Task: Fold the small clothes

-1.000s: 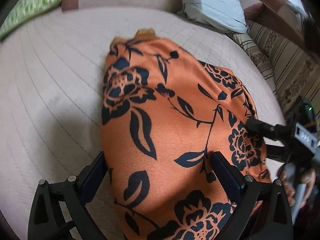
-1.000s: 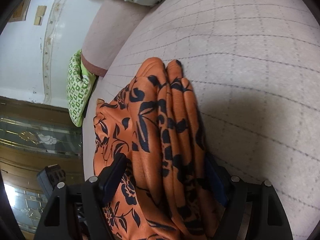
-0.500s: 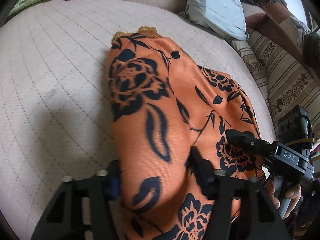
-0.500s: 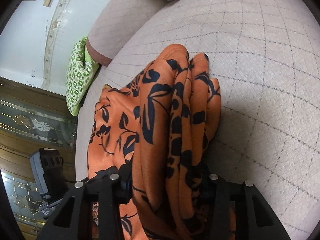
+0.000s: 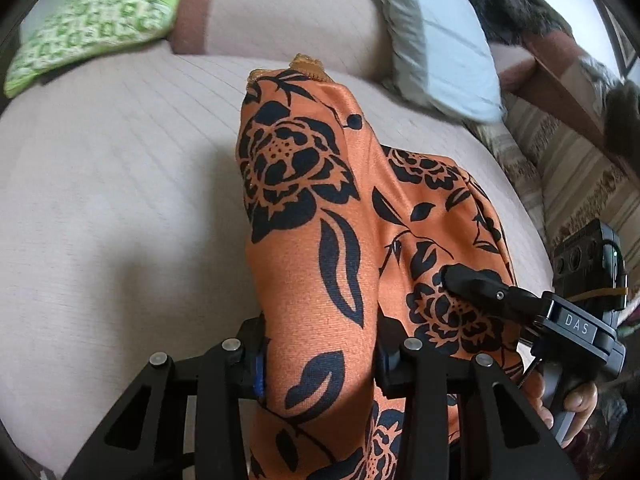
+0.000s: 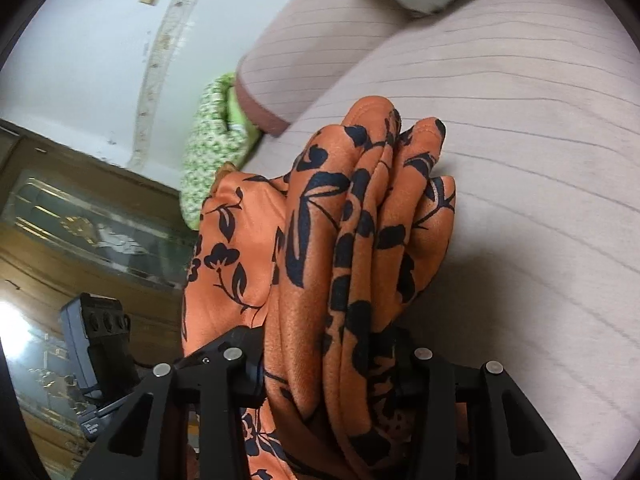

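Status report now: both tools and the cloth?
Left tool closing on orange floral cloth. Right tool closing on its bunched folds. Nothing in the way.

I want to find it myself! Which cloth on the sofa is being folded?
Look at the big pale pink quilted sofa seat. In its middle lies the orange garment, bunched up between two black tongs. It is the only shiny orange cloth with dark navy flowers; the cushion behind is green and white, the pillow pale blue.

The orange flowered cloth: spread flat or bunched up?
Bunched: the orange cloth stands in gathered folds, pinched by both grippers, its near end raised off the sofa.
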Available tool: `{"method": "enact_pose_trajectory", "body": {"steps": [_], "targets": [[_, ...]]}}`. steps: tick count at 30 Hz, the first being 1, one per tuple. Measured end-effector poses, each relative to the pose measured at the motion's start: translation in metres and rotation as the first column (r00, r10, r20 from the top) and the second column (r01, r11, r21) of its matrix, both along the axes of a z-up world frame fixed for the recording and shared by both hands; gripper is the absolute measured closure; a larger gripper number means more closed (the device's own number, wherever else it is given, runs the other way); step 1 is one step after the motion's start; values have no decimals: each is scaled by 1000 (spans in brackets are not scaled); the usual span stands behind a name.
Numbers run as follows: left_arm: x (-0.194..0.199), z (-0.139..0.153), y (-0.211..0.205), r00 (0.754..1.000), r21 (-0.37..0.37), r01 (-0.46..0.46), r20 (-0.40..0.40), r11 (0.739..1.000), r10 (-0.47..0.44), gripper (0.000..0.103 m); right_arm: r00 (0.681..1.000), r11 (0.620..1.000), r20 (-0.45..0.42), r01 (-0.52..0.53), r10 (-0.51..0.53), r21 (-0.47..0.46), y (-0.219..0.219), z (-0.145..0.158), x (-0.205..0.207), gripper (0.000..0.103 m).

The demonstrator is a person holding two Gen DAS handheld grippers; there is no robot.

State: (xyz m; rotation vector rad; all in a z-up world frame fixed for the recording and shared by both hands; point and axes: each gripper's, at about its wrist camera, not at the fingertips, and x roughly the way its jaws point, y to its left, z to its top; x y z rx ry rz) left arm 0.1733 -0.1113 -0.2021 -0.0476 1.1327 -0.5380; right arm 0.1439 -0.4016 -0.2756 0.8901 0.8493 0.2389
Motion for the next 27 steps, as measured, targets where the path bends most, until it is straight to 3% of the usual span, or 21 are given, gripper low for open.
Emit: {"method": "enact_pose_trajectory", "body": {"steps": [7,14,18,20,23,27], "targets": [[16,8,52,995,39,-94,48,995,92,62,998,998,40,-44,42,50,50,2,36,58],[33,-34,59,989,53,-140,-36,989,142,61,995,996,-66,-76,79,46,79,-23,67,58],[42,-63,64,981,93,-180,-59,979,186,38,983,998,-173,-57,59,20,82,-45,75,51],[42,-63,67,979,93,-192,-57,977,198,34,979,998,-197,-44,52,47,81,-50,76,44],[38,-50,67,980,133,-194,-15,972,197,34,978,998,-201,-40,48,41,79,-48,72,43],[20,-14,65,971,190,-227,124,955,206,31,991,1000,-136,-4,2,-11,60,-31,50,43]]}}
